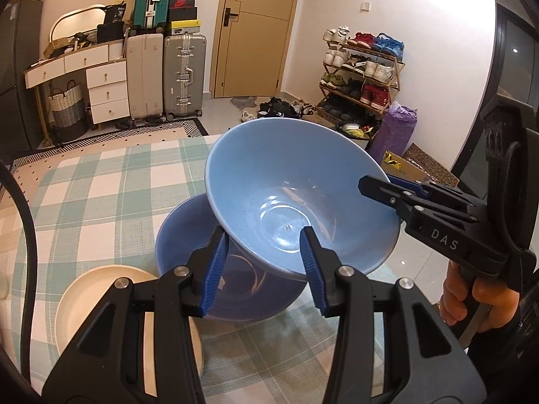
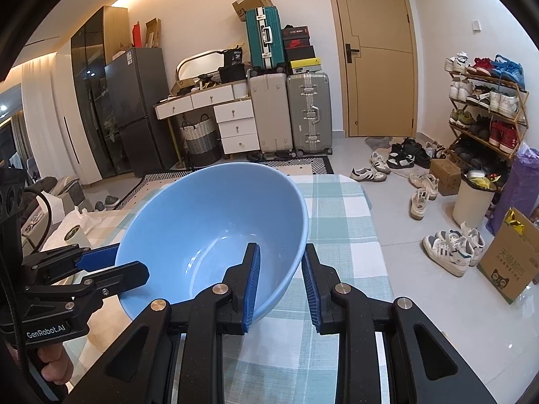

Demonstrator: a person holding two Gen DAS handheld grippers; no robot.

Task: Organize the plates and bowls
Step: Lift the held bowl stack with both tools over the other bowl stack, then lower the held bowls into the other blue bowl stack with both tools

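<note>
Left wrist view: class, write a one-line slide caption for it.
Two tongs grip the rim of a tilted light blue ceramic bowl above a darker blue bowl on the checked tablecloth.

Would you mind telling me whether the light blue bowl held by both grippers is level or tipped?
Tipped. The light blue bowl has its far rim raised and its empty inside faces the left wrist camera, above a darker blue bowl.

The dark blue glazed bowl [image 1: 188,235] on the checked cloth is sitting half hidden behind the tilted light blue ceramic bowl [image 1: 269,181] and the left gripper [image 1: 262,252]. The cream round plate [image 1: 91,299] is being covered on its near right side by the gripper's black body. In the right wrist view the light blue bowl's near rim is disappearing behind the right gripper [image 2: 281,279]. Shoebox lettering is reading too small.
</note>
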